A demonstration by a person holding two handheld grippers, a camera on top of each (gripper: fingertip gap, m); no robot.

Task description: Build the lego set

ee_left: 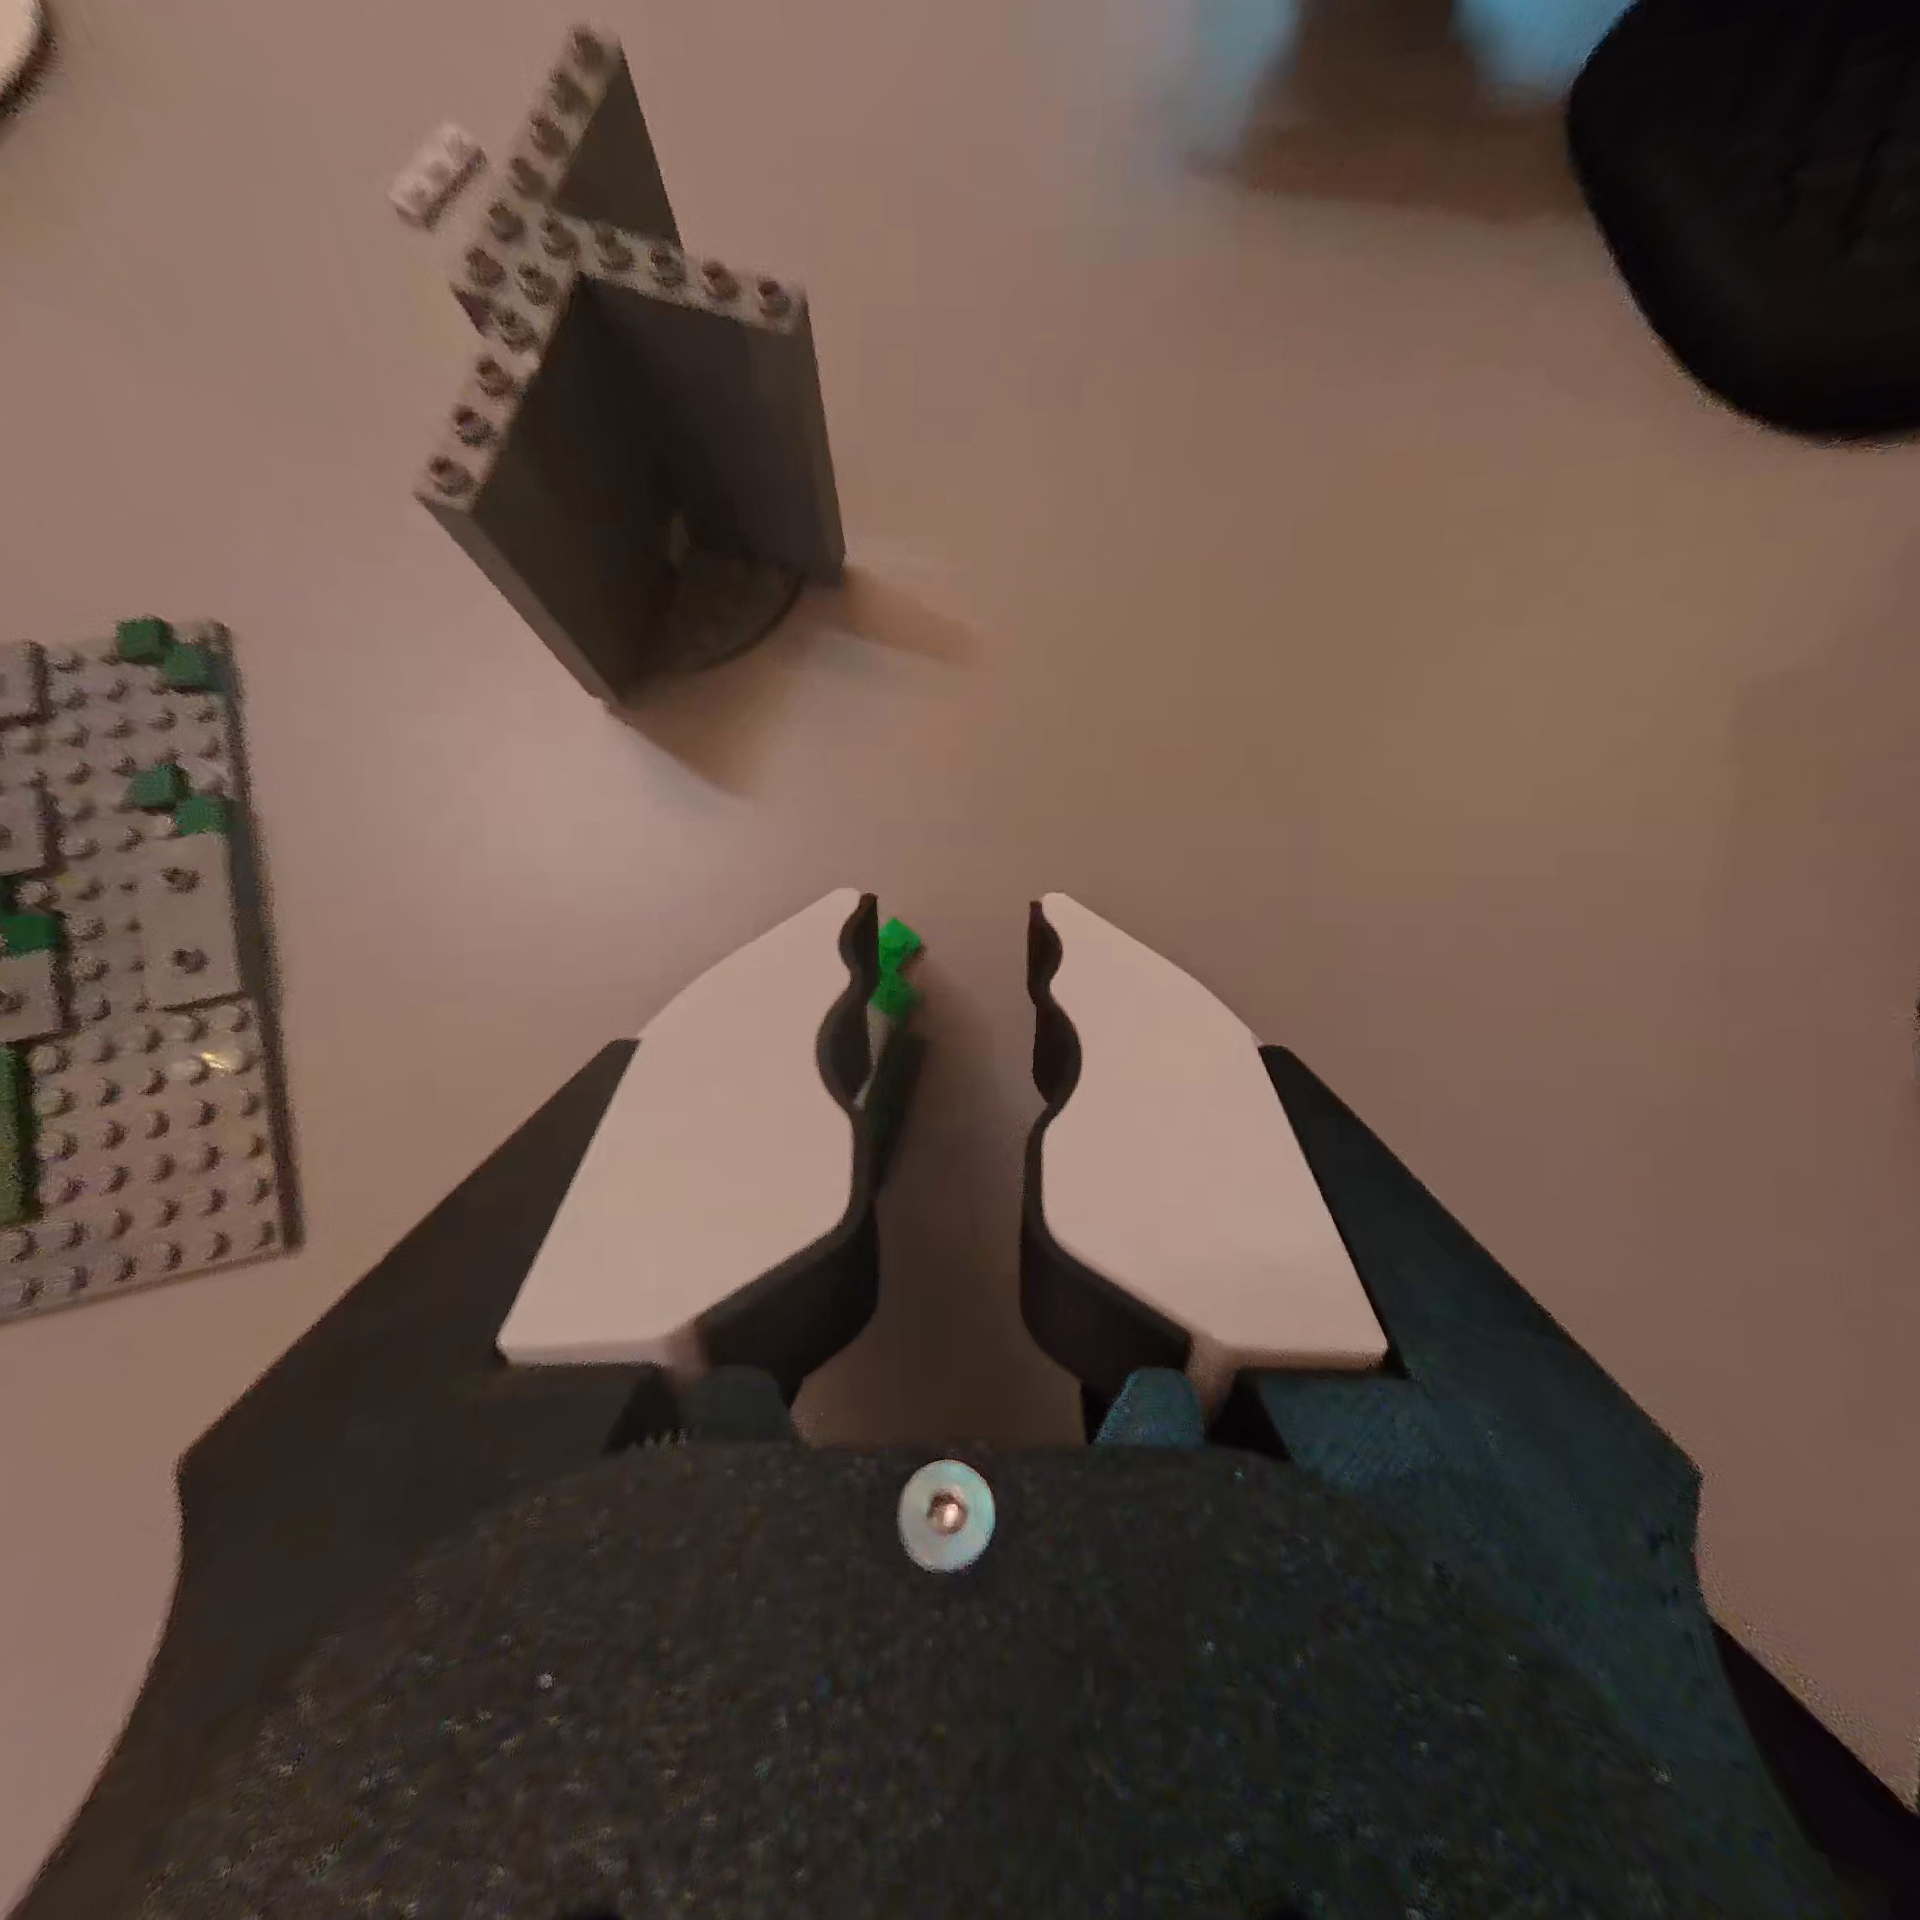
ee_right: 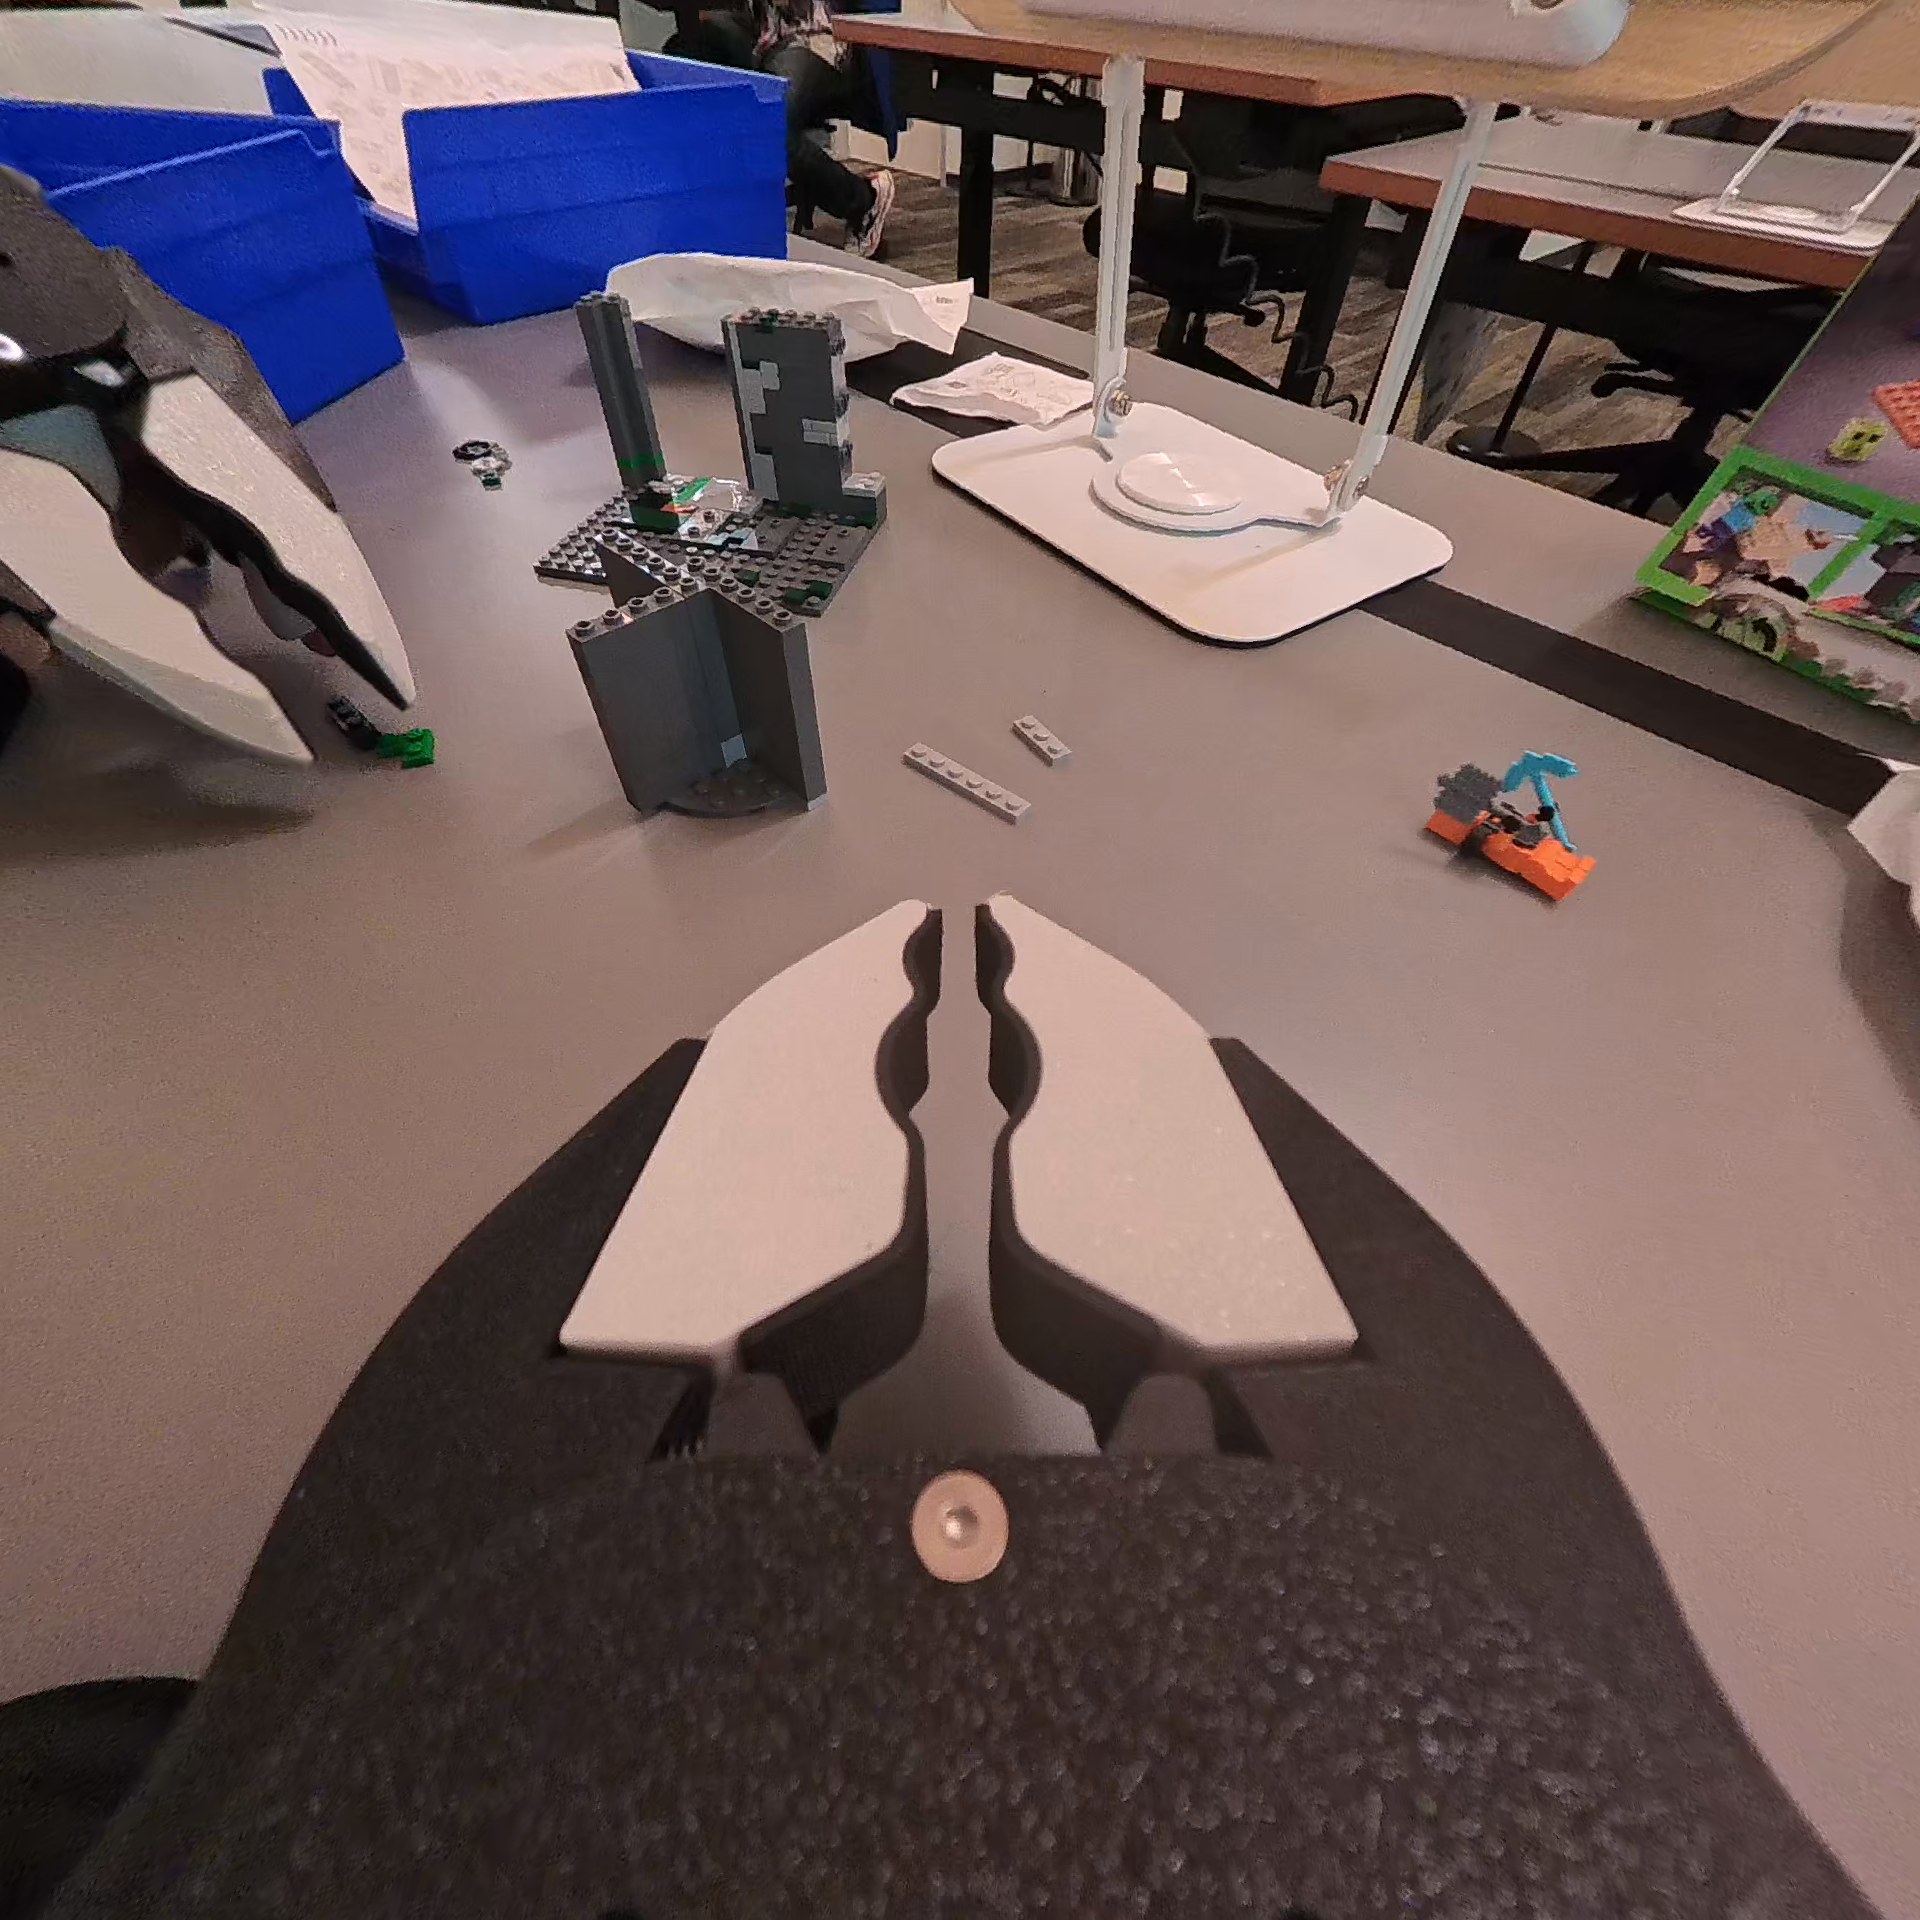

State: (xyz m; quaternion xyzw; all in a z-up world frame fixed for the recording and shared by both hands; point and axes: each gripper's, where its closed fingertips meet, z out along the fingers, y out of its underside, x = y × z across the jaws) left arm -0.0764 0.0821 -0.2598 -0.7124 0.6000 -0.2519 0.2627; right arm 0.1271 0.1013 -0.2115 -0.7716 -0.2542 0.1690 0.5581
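My left gripper (ee_left: 948, 914) is open and points down at the table. A small green lego piece (ee_left: 899, 966) lies between its fingers, against the inner side of the left one. In the right wrist view the left gripper (ee_right: 348, 727) hovers just over the green piece (ee_right: 407, 745) and a small black piece (ee_right: 353, 720). A dark grey corner wall (ee_left: 644, 468) (ee_right: 707, 707) stands upright close by. The grey studded baseplate (ee_left: 125, 987) with its towers (ee_right: 717, 540) is behind it. My right gripper (ee_right: 958, 914) is shut and empty, low over the table.
Two light grey flat plates (ee_right: 966, 781) (ee_right: 1041, 740) lie right of the wall. A small orange and blue build (ee_right: 1512, 831) sits farther right. A white stand base (ee_right: 1195, 520), blue bins (ee_right: 582, 187), white paper bag (ee_right: 790, 296) and the set's box (ee_right: 1787, 561) ring the table. Some 20 centimeters of space lies between my two pairs of fingers.
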